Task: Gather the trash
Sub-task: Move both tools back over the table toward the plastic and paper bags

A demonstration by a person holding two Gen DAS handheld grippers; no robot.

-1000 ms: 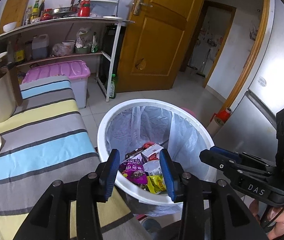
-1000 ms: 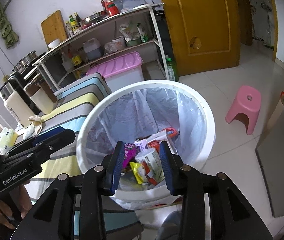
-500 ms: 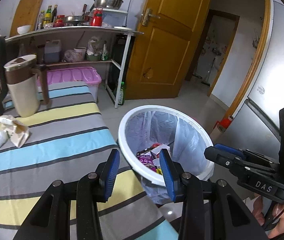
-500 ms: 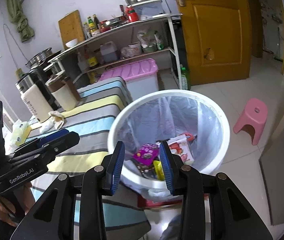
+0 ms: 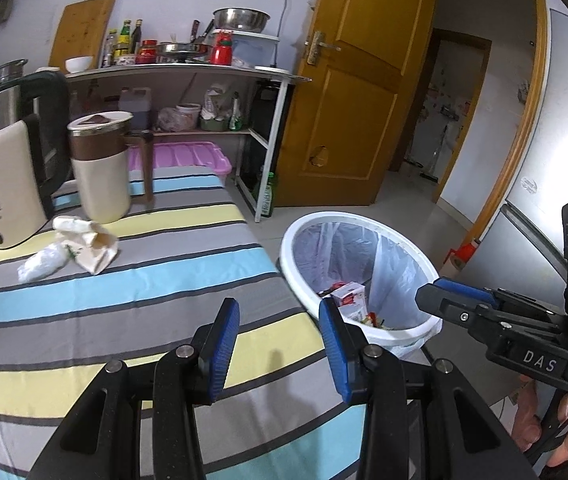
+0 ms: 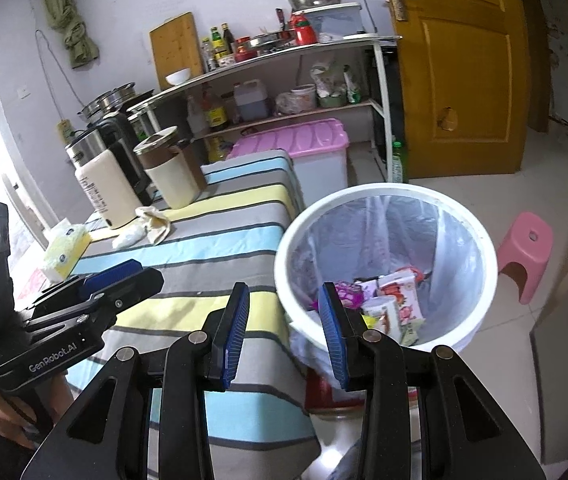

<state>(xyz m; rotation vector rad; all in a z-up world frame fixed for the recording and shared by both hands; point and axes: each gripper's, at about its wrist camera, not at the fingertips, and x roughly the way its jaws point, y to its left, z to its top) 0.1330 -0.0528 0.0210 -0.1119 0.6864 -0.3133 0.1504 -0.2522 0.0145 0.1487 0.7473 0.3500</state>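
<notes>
A white bin [image 5: 400, 330] lined with a clear bag stands on the floor beside the striped table [image 5: 103, 300]; it holds several wrappers and cartons [image 6: 388, 304]. Crumpled paper and a white wad [image 5: 71, 250] lie on the table near the kettles, also in the right wrist view [image 6: 143, 228]. My left gripper [image 5: 279, 338] is open and empty above the table's right edge. My right gripper [image 6: 284, 324] is open and empty between table and bin [image 6: 480, 308]. Each gripper shows in the other's view: the right [image 5: 496, 316], the left [image 6: 83, 300].
Two cream kettles [image 5: 7, 184] and a steel kettle stand at the table's back left. A yellow tissue pack [image 6: 63, 252] lies at the table's left. A pink storage box [image 6: 304, 152], metal shelf rack [image 5: 203, 92], pink stool [image 6: 528, 252] and wooden door [image 5: 348, 96] surround.
Both grippers have pulled back and left from over the bin, toward the table. More of the table, the kettles and the crumpled paper has come into view. Both stay open and empty.
</notes>
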